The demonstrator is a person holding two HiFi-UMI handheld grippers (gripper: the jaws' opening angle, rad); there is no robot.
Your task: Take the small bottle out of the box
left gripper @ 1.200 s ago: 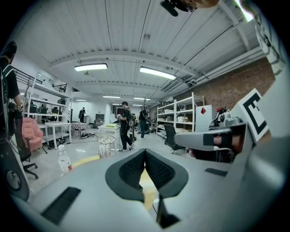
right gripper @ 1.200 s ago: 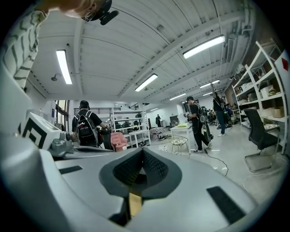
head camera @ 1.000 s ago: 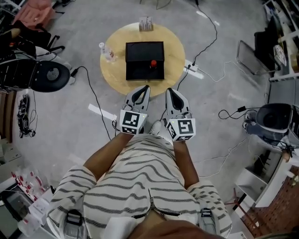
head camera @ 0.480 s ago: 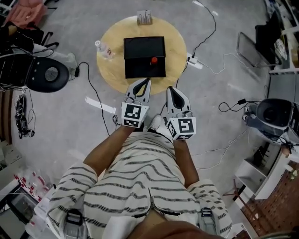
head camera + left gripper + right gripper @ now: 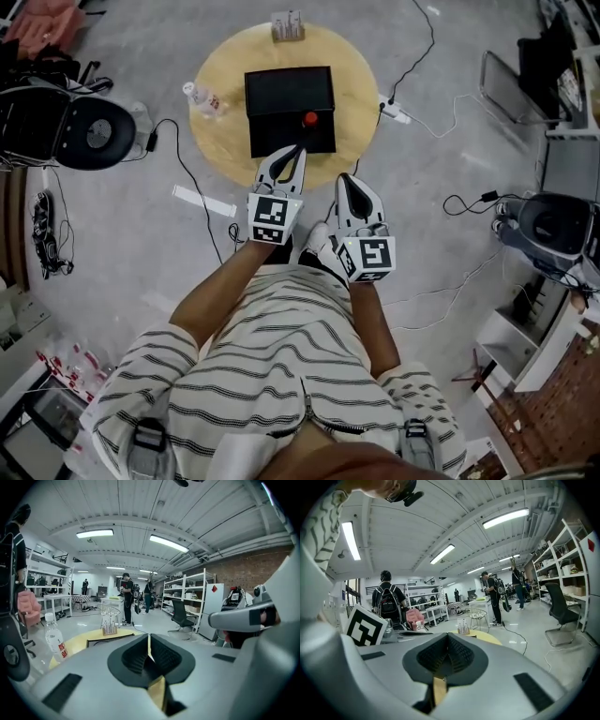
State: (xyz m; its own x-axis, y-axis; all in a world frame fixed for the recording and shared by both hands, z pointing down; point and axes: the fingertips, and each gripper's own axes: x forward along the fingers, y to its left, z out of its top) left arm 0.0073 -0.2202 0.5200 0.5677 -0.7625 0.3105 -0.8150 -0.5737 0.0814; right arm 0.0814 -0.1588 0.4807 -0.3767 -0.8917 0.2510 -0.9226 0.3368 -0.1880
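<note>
**Both grippers empty, red-capped bottle in the box**

The black box (image 5: 281, 80) sits on the round wooden table (image 5: 225, 145). The small bottle (image 5: 309, 119) is inside it, toward the box's 4 o'clock side. Only its red cap shows from above, so its long axis appears to run upright, cap pointing up. The left gripper (image 5: 297, 152) has its jaws together on nothing, and its tip overlaps the box's near edge, with the bottle at its 12 o'clock. The right gripper (image 5: 342, 180), likewise closed and empty, is off the table at the box's 5 o'clock. A clear water bottle (image 5: 201, 98) stands at the box's 9 o'clock.
</note>
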